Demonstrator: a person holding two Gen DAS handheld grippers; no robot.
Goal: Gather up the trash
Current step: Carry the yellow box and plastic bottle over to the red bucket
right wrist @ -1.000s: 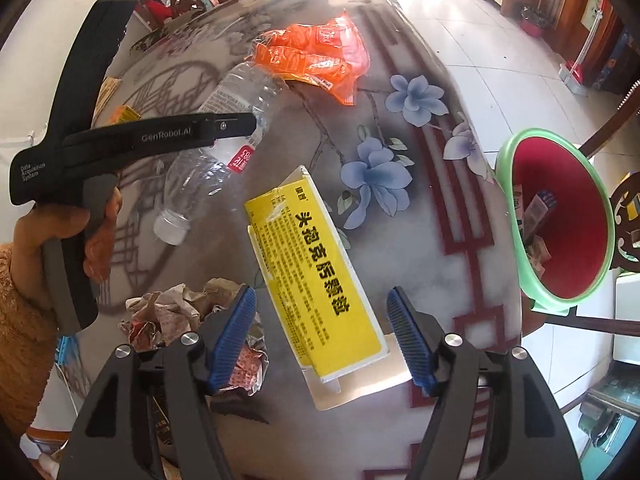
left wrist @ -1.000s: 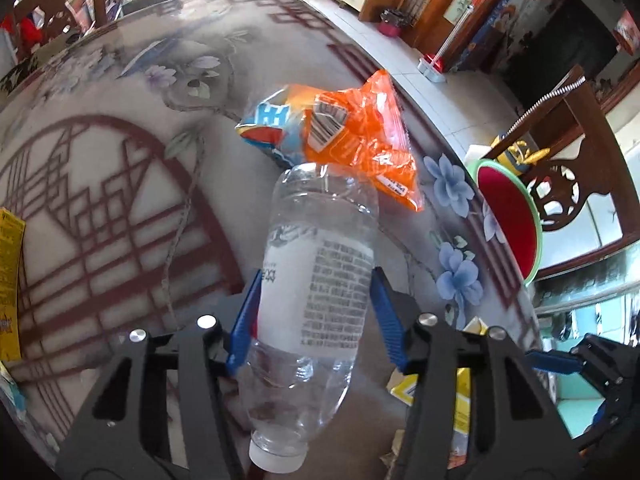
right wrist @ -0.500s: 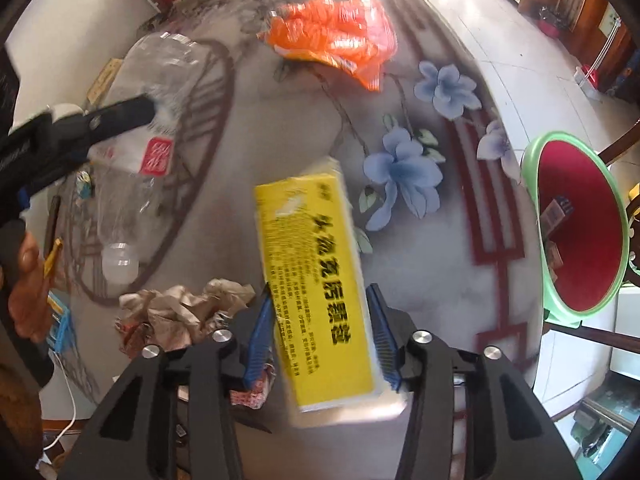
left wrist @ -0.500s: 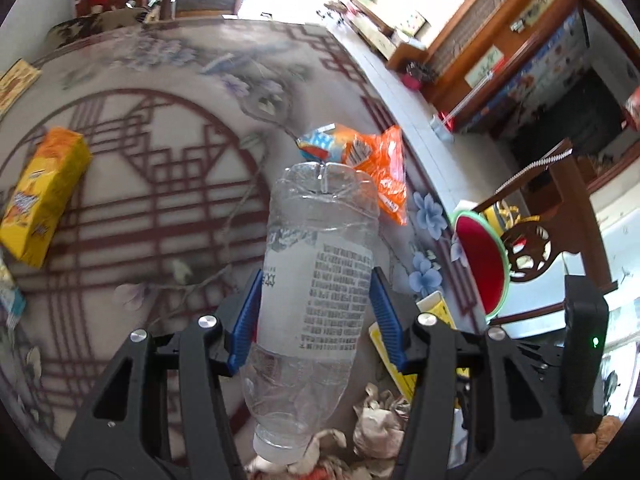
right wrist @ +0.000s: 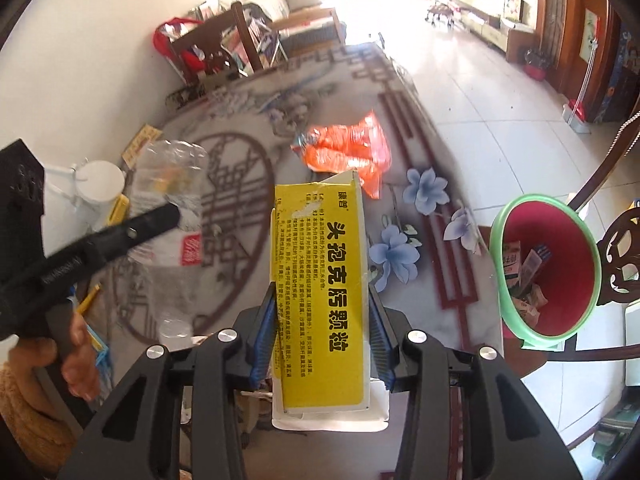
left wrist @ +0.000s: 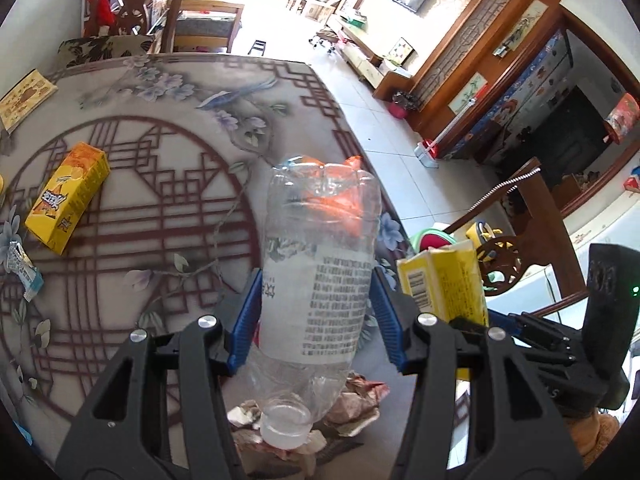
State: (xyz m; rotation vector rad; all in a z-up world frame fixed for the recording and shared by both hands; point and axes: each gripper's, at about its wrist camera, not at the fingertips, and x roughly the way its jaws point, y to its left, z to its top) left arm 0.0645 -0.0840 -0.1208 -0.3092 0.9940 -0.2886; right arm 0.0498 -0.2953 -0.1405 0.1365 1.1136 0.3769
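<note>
Strong daylight floods in from the far end of the room, washing out the pale tiled floor (right wrist: pixel 472 92). A white wall (right wrist: pixel 92 52) runs along the left. A dark wooden chair (left wrist: pixel 136 4) stands at the far end of the patterned table (left wrist: pixel 132 184). Wooden cabinets (left wrist: pixel 472 68) line the right side.

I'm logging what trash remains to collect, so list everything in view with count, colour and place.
plastic bottle: 1, clear, in left gripper
flat box: 1, yellow, in right gripper
snack bag: 1, orange, on table
carton: 1, yellow-orange, on table
crumpled paper: pile, brownish, near table edge
bin: 1, green rim, red inside, beside table
table: 1, patterned grey
left gripper: 1, black, blue pads
right gripper: 1, black, blue pads
</note>
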